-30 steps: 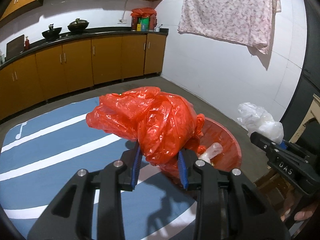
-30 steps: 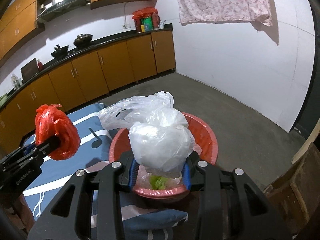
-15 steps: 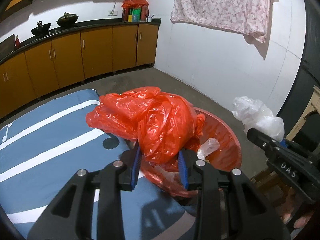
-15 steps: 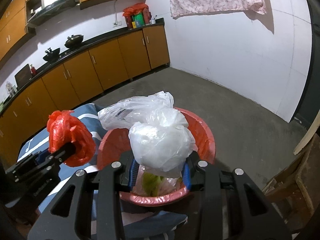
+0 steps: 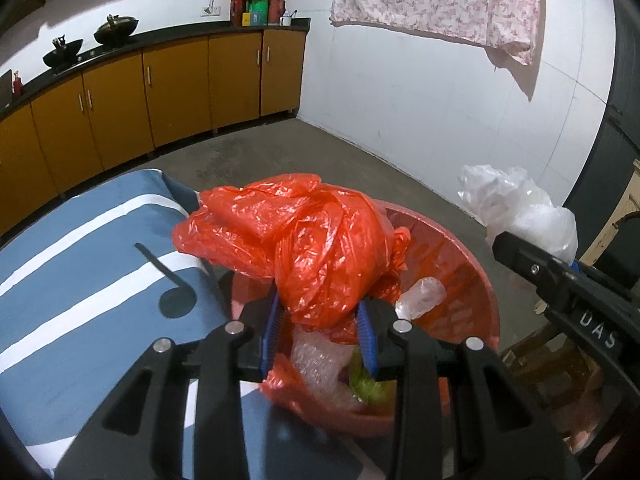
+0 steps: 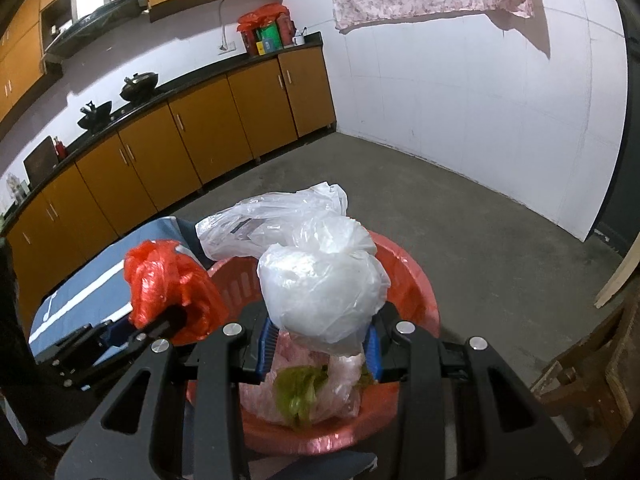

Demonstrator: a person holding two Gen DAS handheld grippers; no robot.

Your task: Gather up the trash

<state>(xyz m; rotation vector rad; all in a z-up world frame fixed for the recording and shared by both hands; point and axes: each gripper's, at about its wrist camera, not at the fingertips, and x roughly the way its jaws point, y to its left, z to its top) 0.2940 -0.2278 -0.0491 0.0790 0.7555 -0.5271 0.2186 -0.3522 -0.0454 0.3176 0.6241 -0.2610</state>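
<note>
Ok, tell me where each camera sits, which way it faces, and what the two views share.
Left wrist: on the left gripper, facing the red basin; own fingers clamp the red bag, right gripper at the frame's right.
Right wrist: on the right gripper, above the basin; fingers clamp the white bag, left gripper at its left.
Shared: basin, both bags, cabinets, hanging cloth.

You face orange wooden cabinets, two black woks, a hanging pink floral cloth, and a blue white-striped mat.

Open concrete floor beyond the half-full basin; wooden stool, apparently, alongside.
</note>
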